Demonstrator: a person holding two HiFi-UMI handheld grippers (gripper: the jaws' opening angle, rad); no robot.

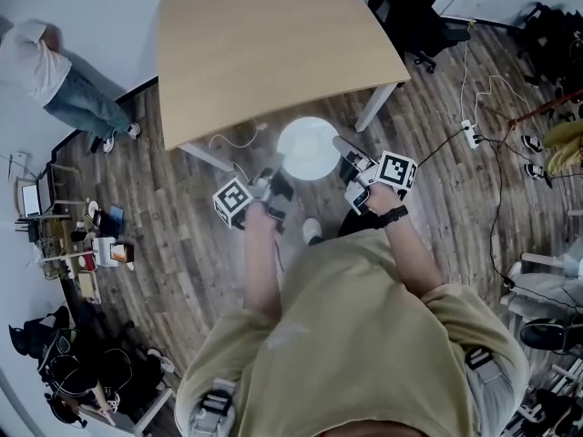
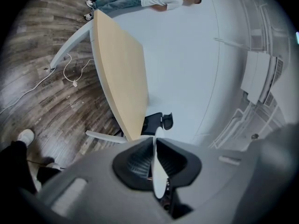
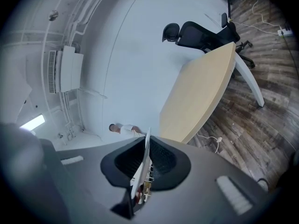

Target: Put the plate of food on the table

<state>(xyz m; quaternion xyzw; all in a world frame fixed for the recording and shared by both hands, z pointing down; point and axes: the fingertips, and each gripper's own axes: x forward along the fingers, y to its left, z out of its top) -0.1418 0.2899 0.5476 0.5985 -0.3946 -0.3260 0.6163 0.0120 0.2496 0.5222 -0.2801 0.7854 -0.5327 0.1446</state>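
Observation:
A round white plate (image 1: 308, 148) hangs over the wood floor, just off the near edge of the light wooden table (image 1: 264, 44). My left gripper (image 1: 273, 189) is shut on its left rim and my right gripper (image 1: 351, 167) on its right rim. In the left gripper view the plate (image 2: 159, 171) is edge-on, a thin white blade squeezed between the jaws of the left gripper (image 2: 154, 141). The right gripper view shows the plate (image 3: 141, 167) edge-on too, inside the right gripper (image 3: 147, 141), with small coloured bits beside its face. From above, the plate's top looks plain white.
A person in a white top and jeans (image 1: 46, 71) stands at the far left. A black office chair (image 1: 410, 7) sits behind the table. A power strip and cables (image 1: 469, 135) lie on the floor at right. A white cable (image 1: 232, 139) trails under the table's edge. Clutter (image 1: 91, 235) lines the left wall.

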